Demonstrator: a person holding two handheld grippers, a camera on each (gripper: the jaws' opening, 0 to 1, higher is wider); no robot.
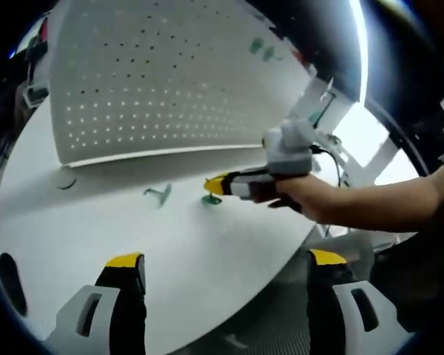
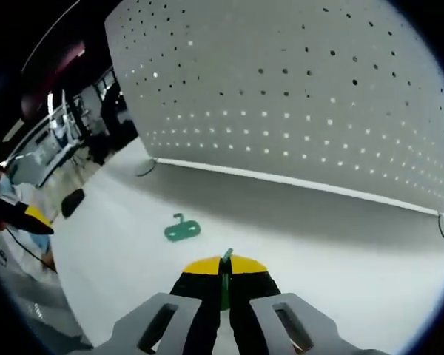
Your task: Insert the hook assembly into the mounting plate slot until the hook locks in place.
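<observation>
Setting: lab or workshop. White round worktop (image 2: 340,244) carrying an upright white perforated pegboard panel (image 2: 296,89); benches with equipment (image 2: 55,148) in the dim background.

Green hook pieces (image 2: 182,230) are lying on a white surface (image 2: 118,281) beneath a white, hole-dotted pegboard (image 2: 296,96), claws showing yellow-tipped black.

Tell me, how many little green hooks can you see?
2. One green hook lies loose on the white table before the pegboard. The other hook is pinched in the right tool, partly hidden; more may be out of sight.
</observation>
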